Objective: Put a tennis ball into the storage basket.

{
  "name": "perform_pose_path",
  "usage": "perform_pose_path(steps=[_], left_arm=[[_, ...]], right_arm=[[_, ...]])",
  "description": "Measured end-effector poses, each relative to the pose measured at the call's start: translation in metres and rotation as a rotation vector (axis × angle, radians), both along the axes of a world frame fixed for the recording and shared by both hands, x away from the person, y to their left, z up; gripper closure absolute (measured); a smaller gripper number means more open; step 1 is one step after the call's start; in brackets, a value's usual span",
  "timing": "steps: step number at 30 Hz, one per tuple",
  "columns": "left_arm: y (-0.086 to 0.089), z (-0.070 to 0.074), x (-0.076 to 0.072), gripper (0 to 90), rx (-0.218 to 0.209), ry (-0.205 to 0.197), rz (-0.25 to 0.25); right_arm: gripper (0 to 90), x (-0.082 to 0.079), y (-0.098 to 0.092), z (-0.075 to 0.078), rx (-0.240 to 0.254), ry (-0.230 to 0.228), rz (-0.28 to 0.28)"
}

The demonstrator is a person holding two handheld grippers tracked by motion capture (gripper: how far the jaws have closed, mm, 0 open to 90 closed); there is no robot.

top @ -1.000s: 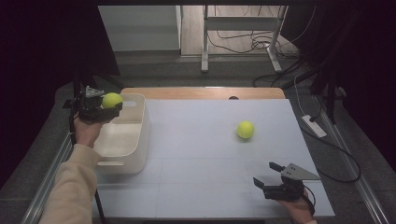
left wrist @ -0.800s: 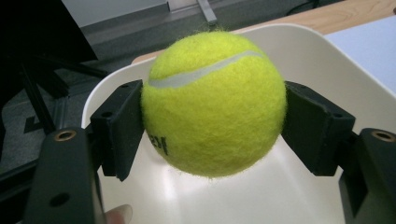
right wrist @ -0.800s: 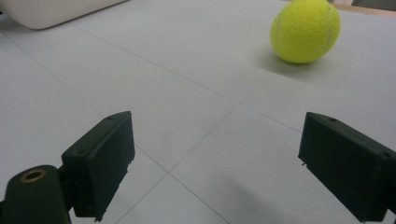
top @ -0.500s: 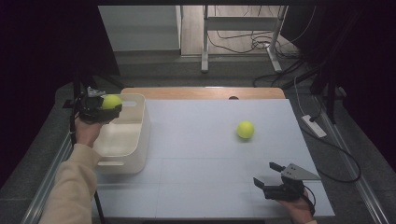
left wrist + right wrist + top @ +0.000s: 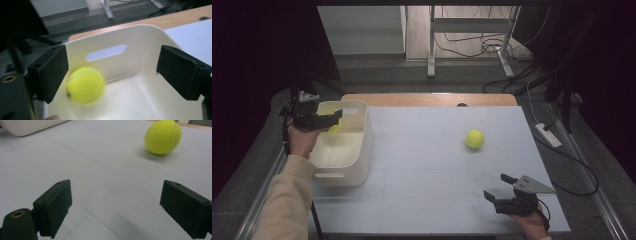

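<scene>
— What's going on over at your left?

— My left claw (image 5: 331, 119) hangs over the white bin (image 5: 357, 150) at the left end of the counter (image 5: 422, 165). Its jaws have just been opening and now stand wide apart, released. In the left claw view, a yellow tennis ball (image 5: 85, 85) sits between them, blurred, close by the left jaw and well clear of the right one. I can't tell if it touches that left jaw. Behind it are the bin's back wall and its handle slot (image 5: 106, 52).

— So where is that ball from above?

— In the high view it shows as a yellow patch just under the left claw, inside the bin's rim, near the far wall.

— And further right?

— A 2nd tennis ball (image 5: 475, 138) lies on the pale counter, well apart from the bin and from both claws. In the right claw view it sits ahead and to the right, resting on the surface with a soft shadow beside it.

— Your right claw?

— My right claw (image 5: 500, 187) is low at the near right corner of the counter, jaws spread wide, nothing between them but the bare surface and its thin seams.
</scene>
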State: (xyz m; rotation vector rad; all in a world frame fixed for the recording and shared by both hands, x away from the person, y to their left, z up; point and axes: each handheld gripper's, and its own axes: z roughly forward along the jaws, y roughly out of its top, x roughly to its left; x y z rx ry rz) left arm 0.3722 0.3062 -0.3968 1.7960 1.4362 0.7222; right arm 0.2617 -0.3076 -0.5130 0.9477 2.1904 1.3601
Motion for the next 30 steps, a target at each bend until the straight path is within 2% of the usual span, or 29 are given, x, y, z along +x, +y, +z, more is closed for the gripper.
perform_pose_path(steps=[2, 3, 6, 9, 16, 21, 30], left_arm=[[-0.002, 0.002, -0.005, 10.1, -0.014, -0.012, -0.034], [-0.002, 0.002, -0.005, 10.1, -0.014, -0.012, -0.034], [-0.003, 0.005, -0.011, 10.0, -0.061, -0.021, -0.089], [-0.007, 0.006, -0.017, 9.7, -0.077, -0.032, -0.123], [-0.017, 0.003, -0.025, 9.6, -0.103, -0.050, -0.179], [-0.022, 0.004, -0.033, 9.6, -0.147, -0.073, -0.219], [-0.035, 0.009, -0.040, 9.7, -0.160, -0.093, -0.272]], right_arm=[[10.2, 0.000, 0.001, 0.000, 0.000, 0.000, -0.001], [10.2, 0.000, 0.001, 0.000, 0.003, -0.001, 0.001], [10.2, 0.001, 0.001, 0.000, 0.001, 0.000, 0.001], [10.2, 0.001, 0.001, 0.000, 0.004, 0.001, 0.000], [10.2, 0.003, 0.002, -0.001, 0.008, 0.006, 0.001], [10.2, 0.005, 0.002, -0.001, 0.019, 0.009, 0.002], [10.2, 0.006, 0.002, 0.000, 0.024, 0.010, -0.001]])
